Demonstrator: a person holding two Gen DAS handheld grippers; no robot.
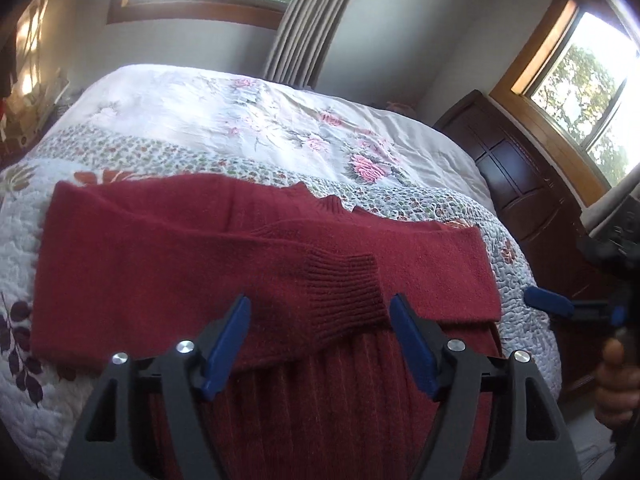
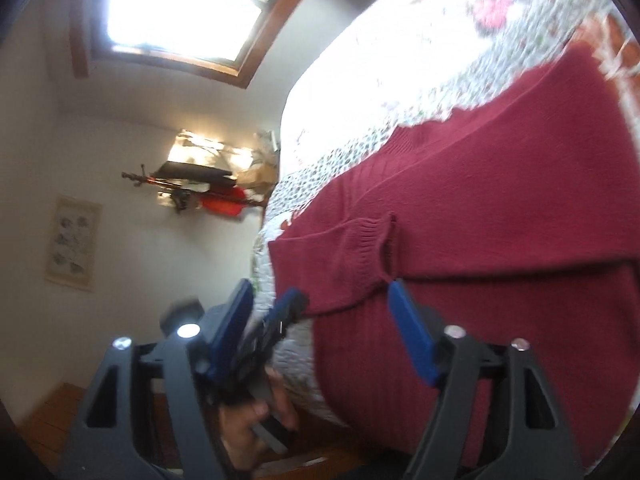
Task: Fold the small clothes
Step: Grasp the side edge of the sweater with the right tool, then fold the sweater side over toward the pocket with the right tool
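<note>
Both hand-held grippers, left (image 1: 320, 316) and right (image 2: 320, 304), gape over the seemingly unlabelled red sweater (image 1: 200, 248).

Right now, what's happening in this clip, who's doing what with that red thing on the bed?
A person holds a two-finger gripper in each hand over a dark red knit sweater spread on a floral quilted bed. Both sleeves are already folded across the body, one ribbed cuff lying on top. The left gripper is open, its fingers either side of that cuff, holding nothing. The right gripper is also open, at the sweater's edge by the side of the bed. The lower half is not yet folded up.
</note>
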